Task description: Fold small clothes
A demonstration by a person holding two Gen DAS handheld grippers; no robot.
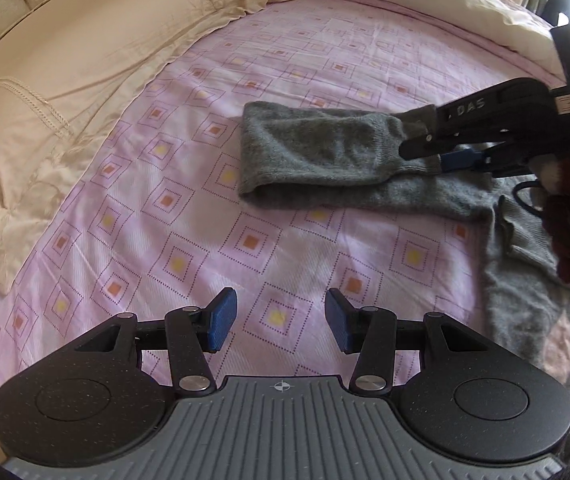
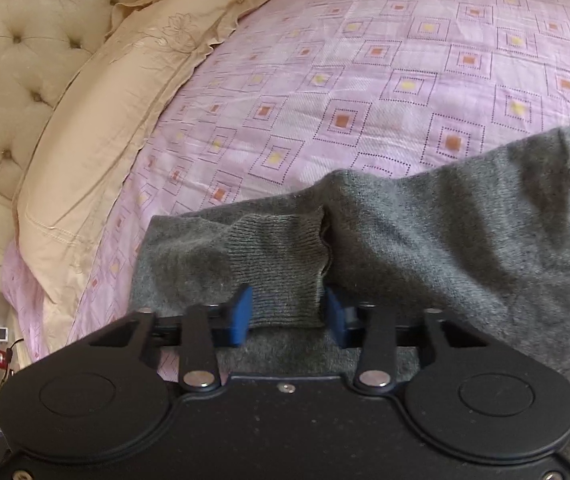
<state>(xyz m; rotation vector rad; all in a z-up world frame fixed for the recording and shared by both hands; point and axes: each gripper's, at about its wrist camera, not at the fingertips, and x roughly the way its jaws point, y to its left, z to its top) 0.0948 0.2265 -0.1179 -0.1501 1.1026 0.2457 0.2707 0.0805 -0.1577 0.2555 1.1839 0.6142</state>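
Left wrist: left tongs (image 1: pixel 281 326) agape over bedsheet (image 1: pixel 285 60); right tongs (image 2: pixel 288 314) pinching grey sleeve (image 2: pixel 281 256)

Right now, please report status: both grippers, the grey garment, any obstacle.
Left gripper open, empty, above the sheet. Right gripper shut on grey sweater cuff, sleeve folded over. No obstacle seen.

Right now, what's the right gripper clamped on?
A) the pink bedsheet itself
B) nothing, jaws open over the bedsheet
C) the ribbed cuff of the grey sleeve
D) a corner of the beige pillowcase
C: in the right wrist view the right gripper has its blue pads on either side of the ribbed cuff of the grey sweater, while the left gripper hangs open over the pink bedsheet.
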